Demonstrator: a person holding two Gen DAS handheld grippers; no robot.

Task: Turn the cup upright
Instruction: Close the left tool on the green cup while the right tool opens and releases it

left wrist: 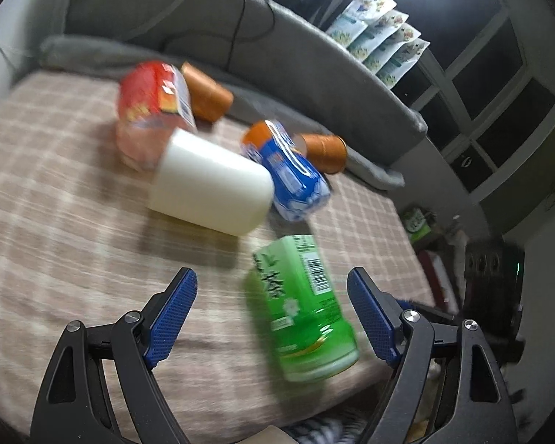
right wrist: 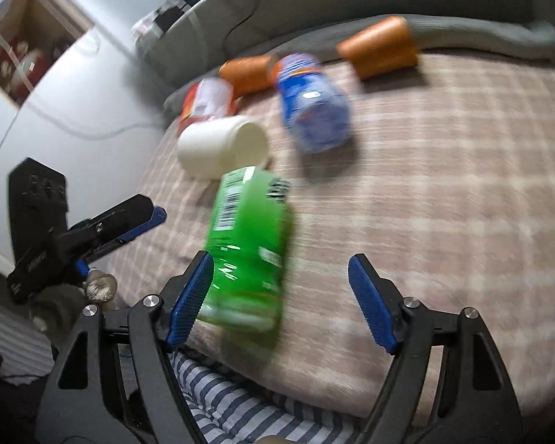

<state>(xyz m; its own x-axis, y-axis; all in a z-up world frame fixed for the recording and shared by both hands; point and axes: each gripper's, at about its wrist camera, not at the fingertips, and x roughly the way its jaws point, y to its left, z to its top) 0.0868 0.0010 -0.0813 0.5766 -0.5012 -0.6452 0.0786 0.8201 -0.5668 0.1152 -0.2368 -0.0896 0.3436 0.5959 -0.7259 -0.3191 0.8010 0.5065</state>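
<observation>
Since both the left gripper (left wrist: 272, 307) and right gripper (right wrist: 281, 296) are spread empty, that green can (left wrist: 301, 307) could get bumped before the white cup (left wrist: 211, 185)

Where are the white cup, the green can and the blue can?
white cup (left wrist: 211, 185), left wrist view, on its side wall.
green can (left wrist: 299, 307), left wrist view, on its label.
blue can (right wrist: 314, 107), right wrist view, on its side.

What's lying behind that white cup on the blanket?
Behind the white cup lies a red-labelled bottle, and beyond it an orange spool. The cup covers the bottle's near end, and blur hides its label.
</observation>
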